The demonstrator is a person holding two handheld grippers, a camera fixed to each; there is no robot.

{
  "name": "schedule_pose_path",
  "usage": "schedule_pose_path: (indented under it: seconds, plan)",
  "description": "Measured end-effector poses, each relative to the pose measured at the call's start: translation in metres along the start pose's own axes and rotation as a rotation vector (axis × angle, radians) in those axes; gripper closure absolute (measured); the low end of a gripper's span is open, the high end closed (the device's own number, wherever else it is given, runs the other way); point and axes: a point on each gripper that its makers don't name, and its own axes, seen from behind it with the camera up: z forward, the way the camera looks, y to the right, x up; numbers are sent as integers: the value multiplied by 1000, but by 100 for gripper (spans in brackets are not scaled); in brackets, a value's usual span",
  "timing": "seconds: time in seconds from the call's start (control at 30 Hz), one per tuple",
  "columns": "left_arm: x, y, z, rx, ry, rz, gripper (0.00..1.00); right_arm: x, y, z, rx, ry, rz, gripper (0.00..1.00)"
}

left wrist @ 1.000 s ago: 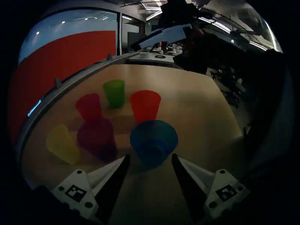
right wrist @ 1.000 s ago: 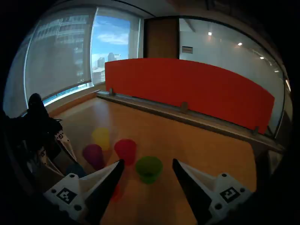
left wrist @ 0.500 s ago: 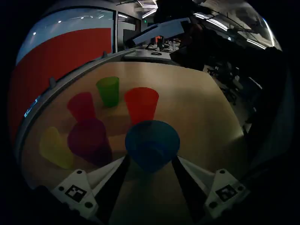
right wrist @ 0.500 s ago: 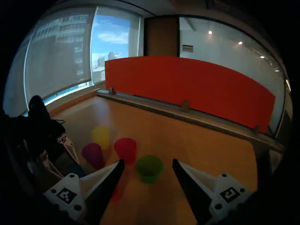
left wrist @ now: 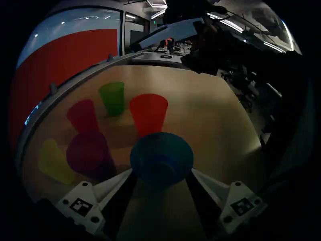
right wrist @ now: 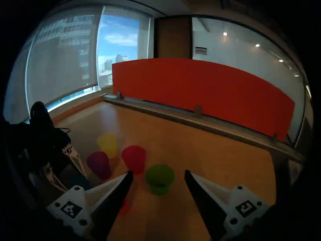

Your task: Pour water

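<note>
**Right gripper view.** Foreground: right gripper (right wrist: 157,173), two white fingers bearing black-and-white square markers, spread apart above a light wooden tabletop (right wrist: 224,156). Beyond the fingertips, in line with the gap, stands an upright translucent green plastic cup (right wrist: 159,178). To its left are an upright translucent red plastic cup (right wrist: 134,158), a purple plastic cup (right wrist: 99,163) and a yellow plastic cup (right wrist: 107,144), set close together. Far left: left gripper (right wrist: 71,180), fingers apart, with a blue cup (right wrist: 80,182) partly hidden beside them. Background: a long red partition panel (right wrist: 208,92) along the table's far edge, and a large window (right wrist: 120,52) showing sky and towers.
</note>
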Motion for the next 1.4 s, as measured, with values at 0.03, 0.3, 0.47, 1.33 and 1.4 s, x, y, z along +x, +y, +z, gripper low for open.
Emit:
schedule_pose_path:
  seconds: [0.03,0.3,0.47,1.33,1.4]
  plan:
    - [0,0,0,2,1,-1,18,0,0,0,0,0,0,0]
    - [3,2,3,23,8,-8,18,-1,2,-1,-5,2,0,0]
    - [4,2,4,36,14,-20,18,-1,2,-1,-6,3,2,1]
    - [7,4,5,63,43,-58,19,-4,2,-1,-5,2,7,0]
    - [7,5,5,62,45,-62,19,-4,3,-1,-5,3,8,0]
